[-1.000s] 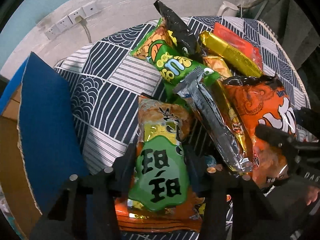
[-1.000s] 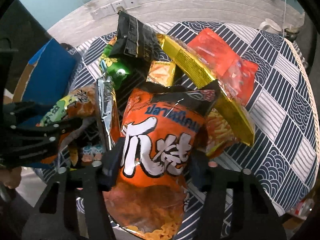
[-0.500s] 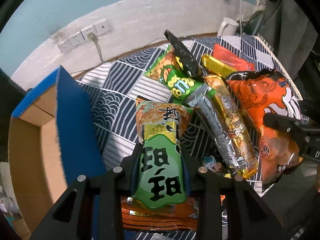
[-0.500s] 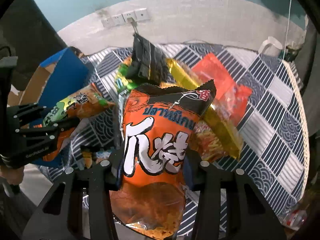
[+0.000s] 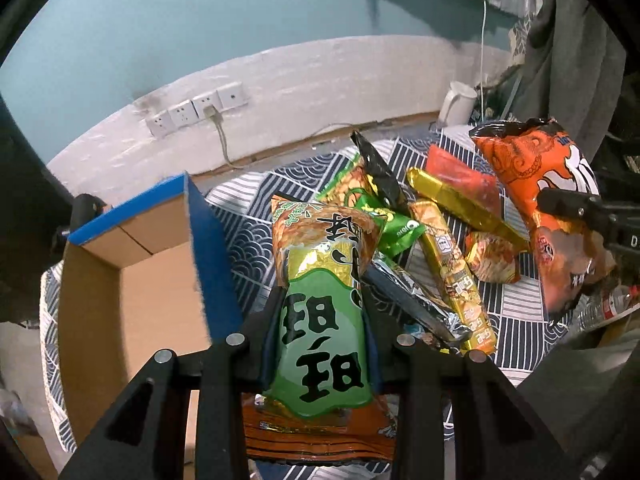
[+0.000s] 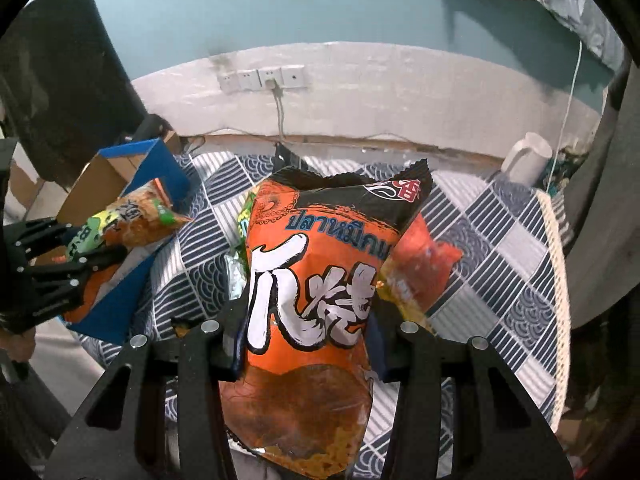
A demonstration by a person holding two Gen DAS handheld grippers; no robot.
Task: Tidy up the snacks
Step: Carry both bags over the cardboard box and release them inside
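My left gripper (image 5: 320, 320) is shut on a green and orange snack bag (image 5: 320, 300) and holds it up above the table, beside the open cardboard box (image 5: 132, 280) with blue outer walls. That bag also shows in the right wrist view (image 6: 128, 224), over the box (image 6: 120, 176). My right gripper (image 6: 308, 320) is shut on a large orange snack bag (image 6: 320, 280), lifted above the table; it also shows in the left wrist view (image 5: 540, 200). Several snack packs (image 5: 440, 220) lie piled on the patterned tablecloth (image 5: 248, 240).
A white mug (image 6: 524, 156) stands at the table's far right edge. Wall sockets (image 6: 260, 78) with a cable sit on the wall behind. A dark panel (image 6: 60, 80) stands at the left. The tablecloth (image 6: 500, 260) is bare on the right side.
Both grippers have lifted their bags well up off the pile. The left gripper has moved toward the box, whose open inside has come into view.
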